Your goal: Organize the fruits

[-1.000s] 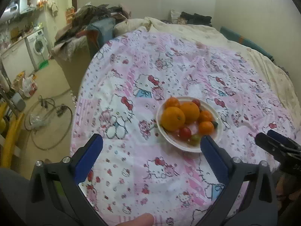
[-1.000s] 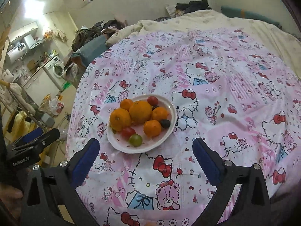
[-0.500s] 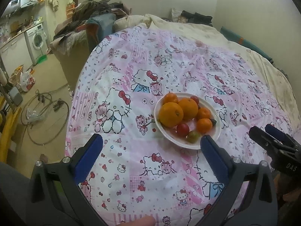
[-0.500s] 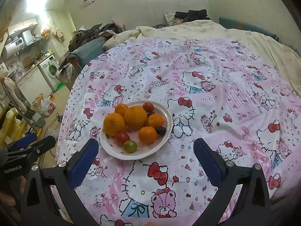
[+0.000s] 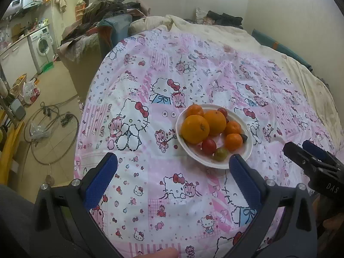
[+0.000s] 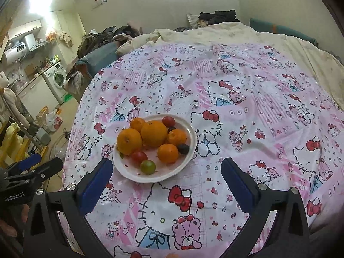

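All the fruit sits on one white round ceramic plate point(image 6: 189, 150), which rests on a pink-and-white cartoon-cat print bedsheet point(image 6: 247, 111) spread over a bed. No loose fruit visible on the sheet in either view.

On the plate:
- two large oranges point(image 6: 153, 133) at the back left, touching each other
- three smaller mandarins point(image 6: 168, 153), one behind the oranges, two on the right side
- two red cherry tomatoes point(image 6: 139, 156), one at the front beside the green one, one at the far rim
- one greenish cherry tomato point(image 6: 148, 167) near the front rim
- a dark plum-like small fruit point(image 6: 183, 148) on the right edge; another dark bit between the fruits, too small to identify

Big fruit is clustered at the back left, small pieces spread to the front and right. That fits either a finished gather onto the plate or a mixed pile waiting to be sorted out; can't settle which from this.

Left gripper point(image 5: 172, 180): blue-padded jaws spread wide, holding nothing, hovering over the sheet with the right pad just in front of the plate rim. Right gripper point(image 6: 166, 179): same, jaws wide apart and empty, left pad close to the plate's near-left rim. Both point at the plate from the near side, so either can reach it.

Readable text: "GenRobot.AI" on the left gripper body as seen in the right wrist view; "DAS" on the right gripper body as seen in the left wrist view.
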Tool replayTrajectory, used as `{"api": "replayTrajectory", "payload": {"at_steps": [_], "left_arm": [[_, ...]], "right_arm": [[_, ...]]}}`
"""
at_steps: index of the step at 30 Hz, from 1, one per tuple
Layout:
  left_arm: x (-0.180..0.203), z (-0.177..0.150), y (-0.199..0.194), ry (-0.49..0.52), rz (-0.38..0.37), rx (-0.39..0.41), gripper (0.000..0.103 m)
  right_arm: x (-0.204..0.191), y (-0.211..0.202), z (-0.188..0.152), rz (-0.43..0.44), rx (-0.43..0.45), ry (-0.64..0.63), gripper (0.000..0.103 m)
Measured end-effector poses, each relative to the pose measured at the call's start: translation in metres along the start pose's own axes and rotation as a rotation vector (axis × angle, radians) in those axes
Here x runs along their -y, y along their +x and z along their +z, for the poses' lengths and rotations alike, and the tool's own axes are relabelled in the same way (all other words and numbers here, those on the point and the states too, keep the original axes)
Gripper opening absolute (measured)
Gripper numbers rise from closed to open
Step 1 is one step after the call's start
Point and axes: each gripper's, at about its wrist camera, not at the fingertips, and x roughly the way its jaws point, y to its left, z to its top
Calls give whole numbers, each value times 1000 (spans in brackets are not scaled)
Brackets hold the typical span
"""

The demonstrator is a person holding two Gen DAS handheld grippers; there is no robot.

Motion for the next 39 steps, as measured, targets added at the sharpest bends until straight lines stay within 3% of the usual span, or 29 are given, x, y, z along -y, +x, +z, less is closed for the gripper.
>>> {"api": "replayTrajectory", "payload": {"at_steps": [39], "left_arm": [[-4,-3,4,-14,4,-18,102]], "right_arm": [[0,1,1,-15,3,-10,103]]}}
